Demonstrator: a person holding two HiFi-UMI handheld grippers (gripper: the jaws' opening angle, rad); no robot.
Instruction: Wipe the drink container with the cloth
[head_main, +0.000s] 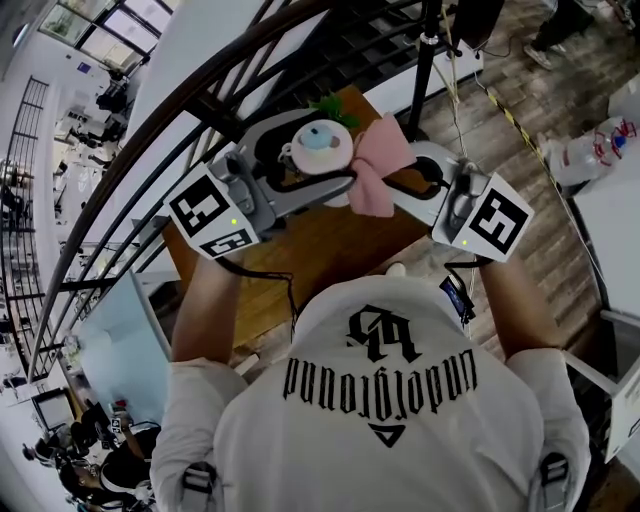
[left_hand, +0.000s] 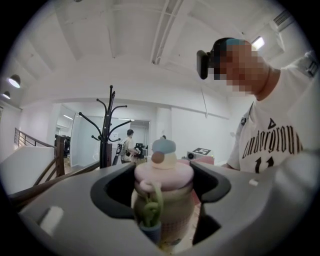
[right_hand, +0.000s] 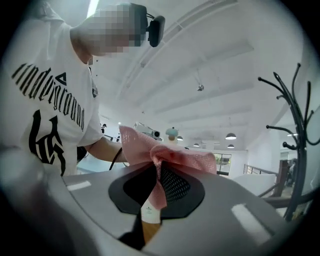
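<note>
The drink container (head_main: 318, 150) is a small cream bottle with a pink lid and a blue knob, held up in front of me above a wooden table. My left gripper (head_main: 318, 172) is shut on the bottle (left_hand: 164, 200), one jaw on each side of its body; a green strap hangs down its front. A pink mesh cloth (head_main: 375, 165) is bunched against the bottle's right side. My right gripper (head_main: 400, 180) is shut on this cloth (right_hand: 167, 157), which fans out above the jaws. Past the cloth, the bottle's blue knob (right_hand: 172, 132) shows.
A wooden table (head_main: 310, 250) lies below the grippers, with a green plant (head_main: 335, 105) at its far edge. A dark curved stair railing (head_main: 180, 110) runs behind it. A black stand pole (head_main: 425, 70) rises at the back. Plastic bottles (head_main: 590, 150) lie on a white surface at right.
</note>
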